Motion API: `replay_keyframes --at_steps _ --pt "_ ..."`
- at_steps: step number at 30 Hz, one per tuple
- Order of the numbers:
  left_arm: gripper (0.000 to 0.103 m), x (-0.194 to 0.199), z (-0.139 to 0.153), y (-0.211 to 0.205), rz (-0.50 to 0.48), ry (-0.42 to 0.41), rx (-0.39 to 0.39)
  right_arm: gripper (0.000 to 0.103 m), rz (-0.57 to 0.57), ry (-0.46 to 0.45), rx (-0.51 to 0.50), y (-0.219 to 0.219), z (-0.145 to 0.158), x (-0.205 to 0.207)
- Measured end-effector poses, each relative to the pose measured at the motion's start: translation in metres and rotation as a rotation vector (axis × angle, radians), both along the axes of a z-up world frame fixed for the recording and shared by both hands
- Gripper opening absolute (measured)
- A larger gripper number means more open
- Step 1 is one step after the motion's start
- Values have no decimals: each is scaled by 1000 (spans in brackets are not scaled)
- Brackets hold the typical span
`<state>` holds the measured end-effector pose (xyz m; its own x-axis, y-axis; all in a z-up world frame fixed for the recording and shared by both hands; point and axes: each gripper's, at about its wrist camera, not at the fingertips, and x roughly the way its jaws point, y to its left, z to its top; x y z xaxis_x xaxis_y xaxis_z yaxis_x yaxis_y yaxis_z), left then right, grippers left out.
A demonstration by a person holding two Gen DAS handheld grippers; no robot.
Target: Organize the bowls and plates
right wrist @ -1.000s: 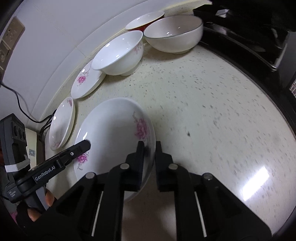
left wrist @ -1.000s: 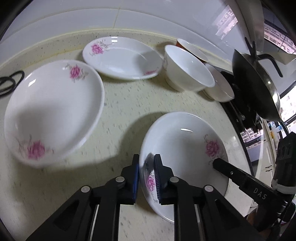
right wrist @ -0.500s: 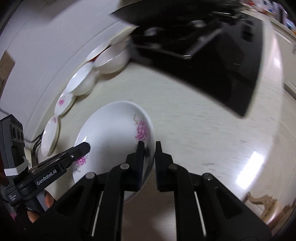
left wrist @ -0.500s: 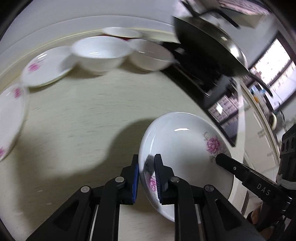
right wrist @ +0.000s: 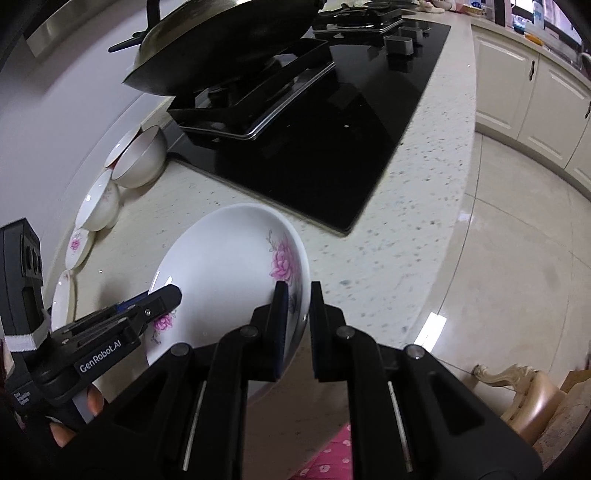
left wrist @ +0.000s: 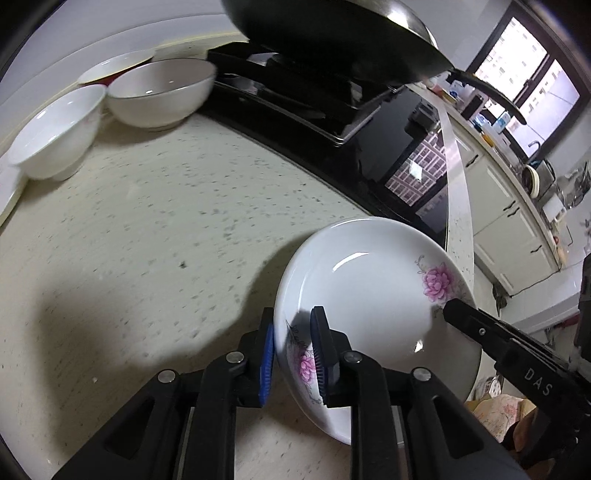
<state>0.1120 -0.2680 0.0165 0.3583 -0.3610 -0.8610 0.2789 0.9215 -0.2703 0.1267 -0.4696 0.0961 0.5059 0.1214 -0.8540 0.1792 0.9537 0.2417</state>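
Now, in the left wrist view, the left gripper (left wrist: 291, 350) straddles the near rim of the white flowered plate (left wrist: 373, 295), and its jaws are opening: the blue pad outside the rim stands a little off the plate, while the pad inside looks to lie against it. The right gripper (left wrist: 448, 308) comes in from the right and meets the far rim by the pink flower. The plate is tilted, over the front part of the speckled counter (left wrist: 147, 229) near the black stove (left wrist: 369, 155). A second ago this view looked across two flowered plates lying at the left; those have slid out of sight, and the two white bowls (left wrist: 110, 110) (formerly behind the plate) now sit at the upper left, with the dark pan (left wrist: 332, 33) filling the top.

In the right wrist view, the right gripper (right wrist: 298, 314) is clamped on the plate (right wrist: 225, 273) at its right rim, jaws together on it just below the flower. The left gripper (right wrist: 173, 295) reaches the opposite rim, a hand's fingertips (right wrist: 94, 400) showing beneath it. Earlier this view showed mostly bare counter and the bowls at the top; now the stove and pan take up the upper half, the bowls (right wrist: 122, 181) and the other plates (right wrist: 72, 266) have drawn off along the wall at the left, and floor shows at the right.
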Motion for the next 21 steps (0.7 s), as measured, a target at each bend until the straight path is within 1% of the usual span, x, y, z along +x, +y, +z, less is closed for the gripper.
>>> replay_keyframes --at_steps 5,9,11,12,13,14,15,16,17,19,21 --pt "20 2 1 -13 -38 -14 19 14 -29 5 -9 -9 -4 3" --pt "20 1 0 -27 -76 -53 48 15 -55 24 7 -17 -7 -1" --pt "23 -4 1 -26 -88 -74 59 19 -67 41 1 -17 -8 -2" --pt "27 -5 2 -27 -96 -84 66 19 -75 44 -8 -18 -8 -4" --pt "38 -6 2 -29 -101 -88 83 20 -83 41 -10 -18 -6 -6" --pt "45 -6 1 -29 -100 -88 102 23 -88 36 -8 -19 -5 -7" --pt "54 -7 1 -27 -96 -89 113 27 -96 30 -11 -19 -3 -8" --pt "55 -10 2 -23 -88 -97 115 37 -106 21 -21 -21 1 -10" --pt "56 -12 3 -17 -72 -107 114 50 -123 3 -39 -21 7 -12" --pt "56 -16 7 0 -36 -112 101 58 -139 -32 -56 -22 16 -16" --pt "63 -20 12 14 -5 -115 62 58 -146 -69 -72 -20 28 -21"
